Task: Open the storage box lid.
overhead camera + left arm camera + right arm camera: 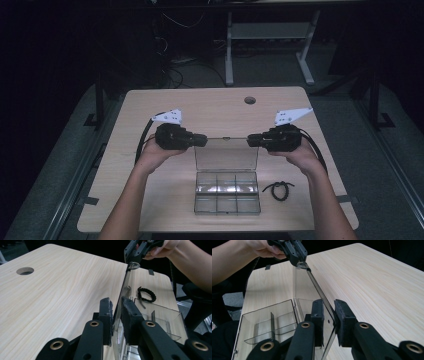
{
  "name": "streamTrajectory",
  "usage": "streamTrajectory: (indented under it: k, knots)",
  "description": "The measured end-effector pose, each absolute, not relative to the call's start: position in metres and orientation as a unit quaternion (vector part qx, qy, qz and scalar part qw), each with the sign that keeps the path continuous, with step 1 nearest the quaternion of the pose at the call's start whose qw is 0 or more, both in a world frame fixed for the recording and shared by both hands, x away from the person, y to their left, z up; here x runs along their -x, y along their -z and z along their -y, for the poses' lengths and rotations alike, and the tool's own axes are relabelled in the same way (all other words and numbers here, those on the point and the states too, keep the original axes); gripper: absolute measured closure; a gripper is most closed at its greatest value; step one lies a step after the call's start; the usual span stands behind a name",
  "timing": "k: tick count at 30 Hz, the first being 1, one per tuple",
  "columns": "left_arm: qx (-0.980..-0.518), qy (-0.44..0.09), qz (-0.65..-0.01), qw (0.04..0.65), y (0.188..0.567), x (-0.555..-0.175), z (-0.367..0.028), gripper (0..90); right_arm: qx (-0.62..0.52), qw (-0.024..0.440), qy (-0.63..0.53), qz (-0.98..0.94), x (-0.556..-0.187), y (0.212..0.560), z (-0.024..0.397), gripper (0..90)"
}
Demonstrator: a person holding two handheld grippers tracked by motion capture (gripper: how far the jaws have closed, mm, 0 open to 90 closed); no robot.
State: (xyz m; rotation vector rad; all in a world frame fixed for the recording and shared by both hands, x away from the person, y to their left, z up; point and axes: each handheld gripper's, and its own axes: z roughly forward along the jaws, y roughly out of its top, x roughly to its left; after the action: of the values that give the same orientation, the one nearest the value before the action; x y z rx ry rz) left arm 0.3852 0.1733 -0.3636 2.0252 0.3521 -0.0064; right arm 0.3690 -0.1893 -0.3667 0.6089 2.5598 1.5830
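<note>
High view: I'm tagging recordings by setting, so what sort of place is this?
Probably a lab or workshop: one pale wooden table in a dark room, loose cables on the floor behind it, and a white metal desk frame.

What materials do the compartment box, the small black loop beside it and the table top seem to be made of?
Compartment box: probably clear hard plastic, glossy; the table shows through its walls and raised lid.
Black loop: looks like braided cord or elastic, matte; too small to be sure.
Table top: pale wood-grain surface, likely laminate, smooth and matte.

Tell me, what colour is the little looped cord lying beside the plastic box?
Black: the looped cord lies on the pale wooden table, clearest in the high view.
</note>
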Motion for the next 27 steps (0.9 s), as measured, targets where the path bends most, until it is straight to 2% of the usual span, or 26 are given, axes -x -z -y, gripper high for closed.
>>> streamTrajectory:
  k: [12,27]
  knots:
    - [-0.837,-0.001,-0.158,0.523,0.370,-0.393,-0.173,76.1,-0.205,0.042,-0.521,-0.828,-0.375,0.372,0.189,75.0]
    - [-0.827,-0.004,-0.185,0.530,0.379,-0.402,-0.171,72.2,-0.232,0.069,-0.516,-0.822,-0.379,0.381,0.185,66.3]
